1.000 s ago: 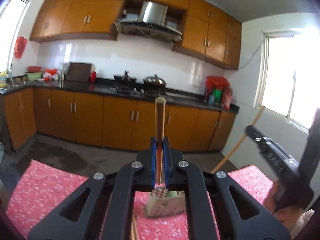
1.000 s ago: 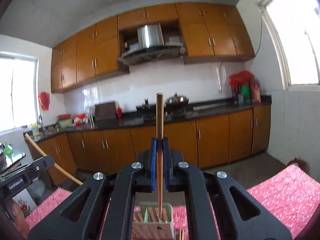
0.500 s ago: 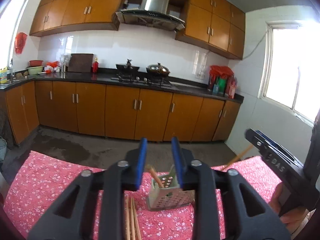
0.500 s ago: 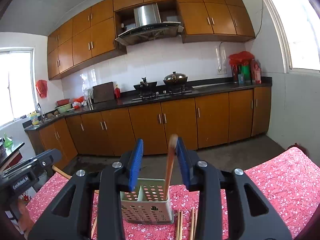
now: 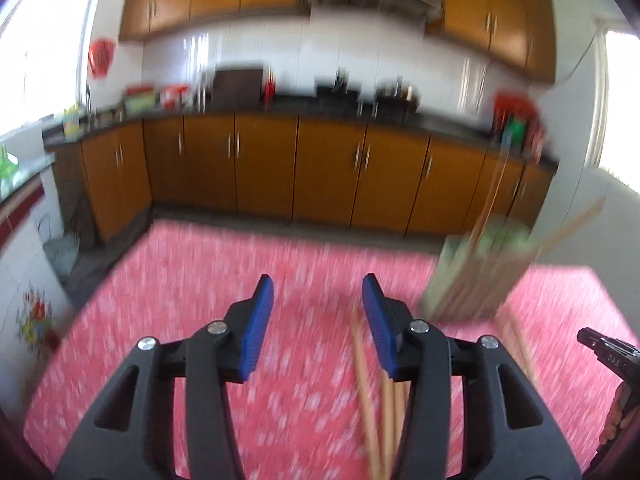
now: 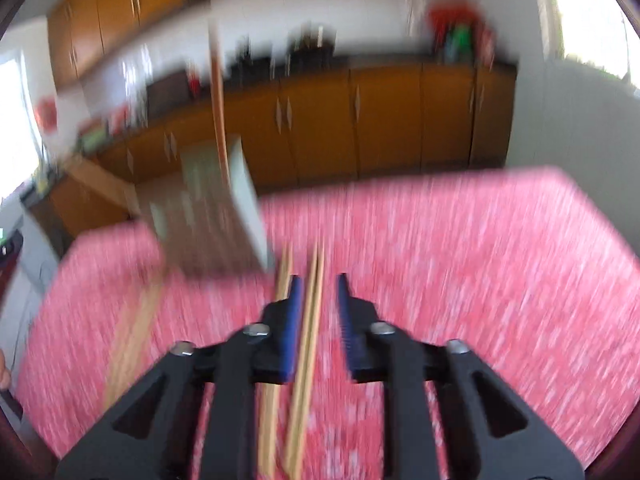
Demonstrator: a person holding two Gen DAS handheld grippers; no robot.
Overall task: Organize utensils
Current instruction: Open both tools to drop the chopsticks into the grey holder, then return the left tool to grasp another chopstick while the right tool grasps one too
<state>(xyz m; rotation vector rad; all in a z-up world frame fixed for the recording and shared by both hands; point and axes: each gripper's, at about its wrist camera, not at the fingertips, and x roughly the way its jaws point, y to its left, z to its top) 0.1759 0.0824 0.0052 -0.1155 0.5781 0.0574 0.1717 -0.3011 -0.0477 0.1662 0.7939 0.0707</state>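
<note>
On the red-clothed desk (image 6: 460,240), both tools, left (image 5: 318,322) and right (image 6: 318,312), hung released over loose chopsticks (image 6: 308,340); a careless grab risked scattering them.

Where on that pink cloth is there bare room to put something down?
Free: the cloth right of the right tool, out to its far edge; also left of the left tool. Crowded: around the holder and the loose chopsticks lying before it.
</note>
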